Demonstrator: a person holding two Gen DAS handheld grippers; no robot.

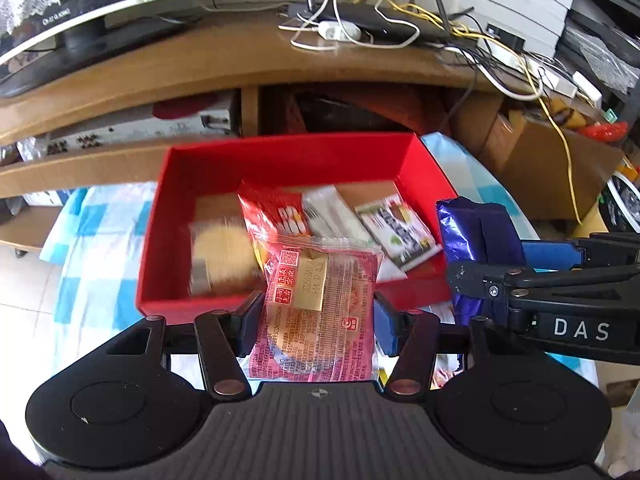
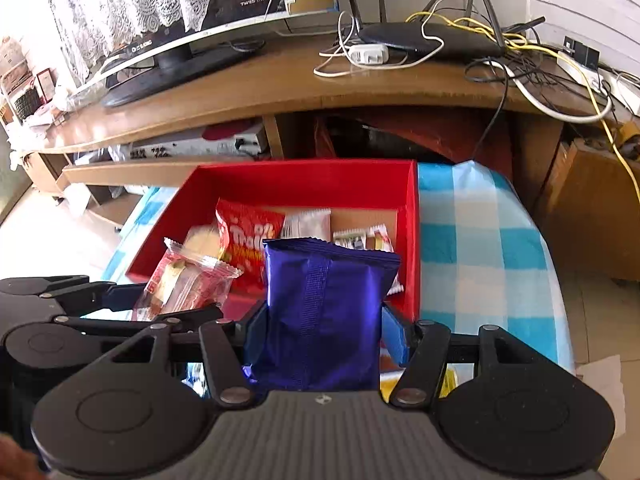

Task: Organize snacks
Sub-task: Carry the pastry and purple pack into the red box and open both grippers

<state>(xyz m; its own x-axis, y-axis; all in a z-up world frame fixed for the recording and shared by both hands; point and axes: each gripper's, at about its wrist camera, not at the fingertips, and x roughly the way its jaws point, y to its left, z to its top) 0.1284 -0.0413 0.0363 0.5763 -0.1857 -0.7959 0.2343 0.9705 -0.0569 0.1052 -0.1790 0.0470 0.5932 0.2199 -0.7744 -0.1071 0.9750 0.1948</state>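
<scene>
A red box (image 1: 280,158) (image 2: 304,184) stands on the blue-checked cloth and holds several snack packets, among them a red bag (image 1: 276,210) (image 2: 244,236), a white packet (image 1: 338,214) and a round cake (image 1: 224,252). My left gripper (image 1: 316,320) is shut on a pink clear-wrapped snack (image 1: 316,312) (image 2: 188,284), held over the box's near wall. My right gripper (image 2: 320,328) is shut on a blue foil packet (image 2: 324,312) (image 1: 476,240), held at the box's near right corner, just right of the left gripper.
A wooden desk (image 2: 280,80) rises behind the box with a monitor (image 2: 168,20), a router (image 2: 432,38) and tangled cables (image 2: 560,64). Cardboard boxes (image 1: 540,160) stand to the right. More items lie on the cloth (image 2: 480,240) under the grippers.
</scene>
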